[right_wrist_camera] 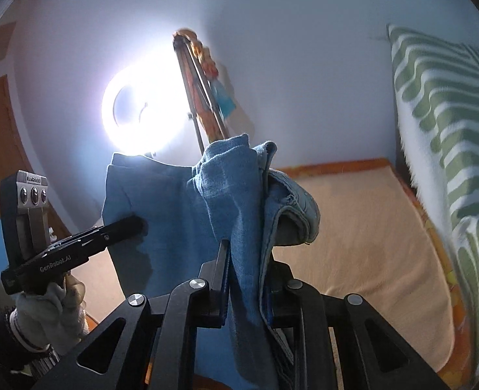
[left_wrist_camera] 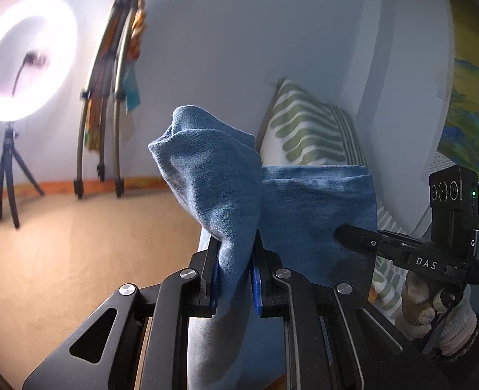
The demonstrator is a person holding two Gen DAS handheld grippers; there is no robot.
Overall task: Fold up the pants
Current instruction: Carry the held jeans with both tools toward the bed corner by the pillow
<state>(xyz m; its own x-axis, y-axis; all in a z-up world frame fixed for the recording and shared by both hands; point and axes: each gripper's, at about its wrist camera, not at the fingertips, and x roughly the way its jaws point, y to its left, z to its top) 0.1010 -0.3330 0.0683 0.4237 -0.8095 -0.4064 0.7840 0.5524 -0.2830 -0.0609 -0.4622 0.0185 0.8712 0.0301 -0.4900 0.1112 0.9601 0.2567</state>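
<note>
Right gripper (right_wrist_camera: 244,260) clamped on bunched blue pants (right_wrist_camera: 239,201), waistband fold draped to its right. Left gripper (right_wrist_camera: 135,224) grips the same cloth, held by a gloved hand (right_wrist_camera: 57,302). Ring light (right_wrist_camera: 141,110) behind; striped pillow (right_wrist_camera: 450,136) at right.

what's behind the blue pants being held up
Behind the blue pants in the left wrist view stands a green-striped pillow against the white wall; its lower part is hidden by the cloth.
</note>
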